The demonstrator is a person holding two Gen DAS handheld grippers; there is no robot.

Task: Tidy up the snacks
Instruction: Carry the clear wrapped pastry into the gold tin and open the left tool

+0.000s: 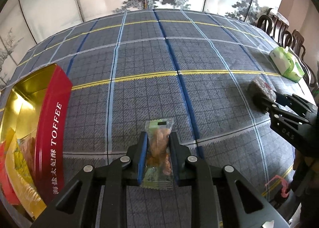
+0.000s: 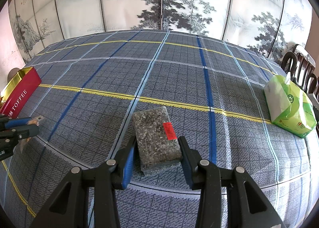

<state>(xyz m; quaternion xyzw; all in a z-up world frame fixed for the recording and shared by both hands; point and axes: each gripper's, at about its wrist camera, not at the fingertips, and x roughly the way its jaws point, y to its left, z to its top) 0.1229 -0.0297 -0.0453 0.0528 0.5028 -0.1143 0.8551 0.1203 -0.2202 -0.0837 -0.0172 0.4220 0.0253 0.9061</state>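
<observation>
Red tin (image 1: 50, 128) reads "TOFFEE". Left gripper (image 1: 158, 144) clamps a clear-wrapped snack packet (image 1: 159, 148); right gripper (image 2: 157, 148) grips a speckled grey block (image 2: 154, 138) with a red label.

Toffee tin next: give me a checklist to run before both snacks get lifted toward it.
1. Left tongs shut on the clear-wrapped pastry: ok.
2. Right tongs shut on the dark speckled bar: ok.
3. Toffee tin open: ok.
4. Room left inside the tin: cannot tell; snacks already lie in it, and its near end is cut off.
5. Plaid tablecloth bare between pastry and tin: ok.
6. Green tissue pack away from both tongs: ok.
</observation>
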